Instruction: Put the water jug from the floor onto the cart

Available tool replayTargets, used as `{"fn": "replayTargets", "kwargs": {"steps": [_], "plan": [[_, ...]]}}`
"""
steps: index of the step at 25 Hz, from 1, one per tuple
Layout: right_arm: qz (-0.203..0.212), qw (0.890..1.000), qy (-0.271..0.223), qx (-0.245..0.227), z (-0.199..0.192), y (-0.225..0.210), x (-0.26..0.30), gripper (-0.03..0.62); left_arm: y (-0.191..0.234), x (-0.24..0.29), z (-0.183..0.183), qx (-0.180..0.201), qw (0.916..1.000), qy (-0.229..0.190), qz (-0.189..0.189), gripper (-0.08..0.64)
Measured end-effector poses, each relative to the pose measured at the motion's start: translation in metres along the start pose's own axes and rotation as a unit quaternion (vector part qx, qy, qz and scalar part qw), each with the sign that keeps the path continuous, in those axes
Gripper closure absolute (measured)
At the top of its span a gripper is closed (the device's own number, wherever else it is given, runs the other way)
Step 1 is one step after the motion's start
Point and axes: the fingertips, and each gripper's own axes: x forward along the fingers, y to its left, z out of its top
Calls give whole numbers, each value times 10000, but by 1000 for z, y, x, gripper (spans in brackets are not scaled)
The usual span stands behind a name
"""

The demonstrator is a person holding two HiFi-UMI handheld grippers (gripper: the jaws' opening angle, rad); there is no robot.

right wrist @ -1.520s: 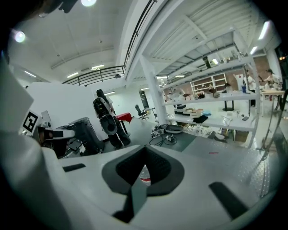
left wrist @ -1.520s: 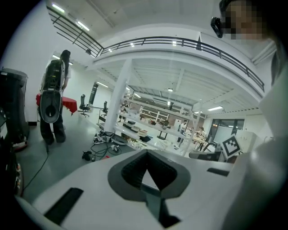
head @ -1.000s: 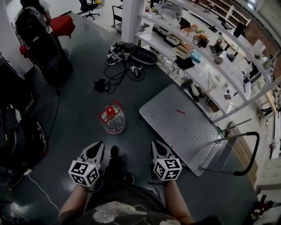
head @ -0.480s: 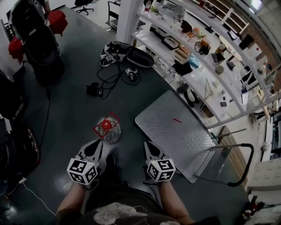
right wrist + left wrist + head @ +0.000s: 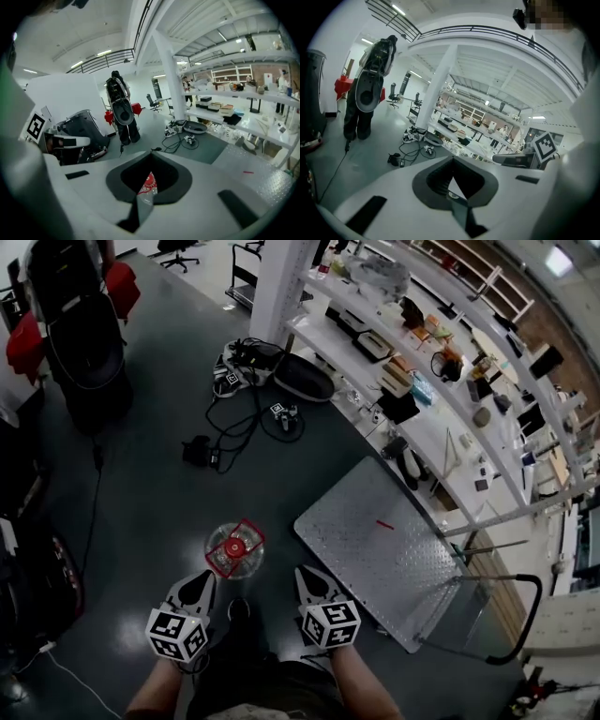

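The water jug (image 5: 234,550) stands upright on the dark floor, clear with a red cap and a red handle frame. My left gripper (image 5: 207,577) hovers just short of it on its left side, jaws shut and empty. My right gripper (image 5: 304,572) is level with it on the jug's right, also shut and empty. A strip of the jug's red cap (image 5: 149,183) shows through the notch in the right gripper view. The cart (image 5: 375,549), a grey metal platform with a black push handle (image 5: 518,615), lies to the right of the jug.
Cables and small devices (image 5: 246,390) lie on the floor ahead by a white column (image 5: 279,282). Long white shelves (image 5: 441,381) full of items run along the right. A person with a backpack (image 5: 70,324) stands at the far left. My shoe (image 5: 238,610) is between the grippers.
Both grippers have advanced toward the jug, which now sits just ahead of their tips. The jaws have stayed shut.
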Motion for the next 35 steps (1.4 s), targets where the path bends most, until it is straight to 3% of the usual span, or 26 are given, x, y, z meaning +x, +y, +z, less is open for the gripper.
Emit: {"fn": "replayTargets", "kwargs": {"steps": [11, 20, 27, 35], "plan": [[-42, 9969, 745, -260, -50, -12, 123, 600, 76, 58, -35, -340, 9984, 447, 61, 552], [-10, 9864, 1380, -888, -96, -39, 215, 532, 131, 92, -74, -744, 9942, 520, 573, 552], [314, 9662, 1987, -1613, -146, -54, 279, 503, 162, 112, -122, -1018, 9880, 617, 982, 552], [630, 9528, 2297, -1882, -178, -59, 319, 492, 159, 135, -158, -1197, 9848, 748, 1017, 552]]}}
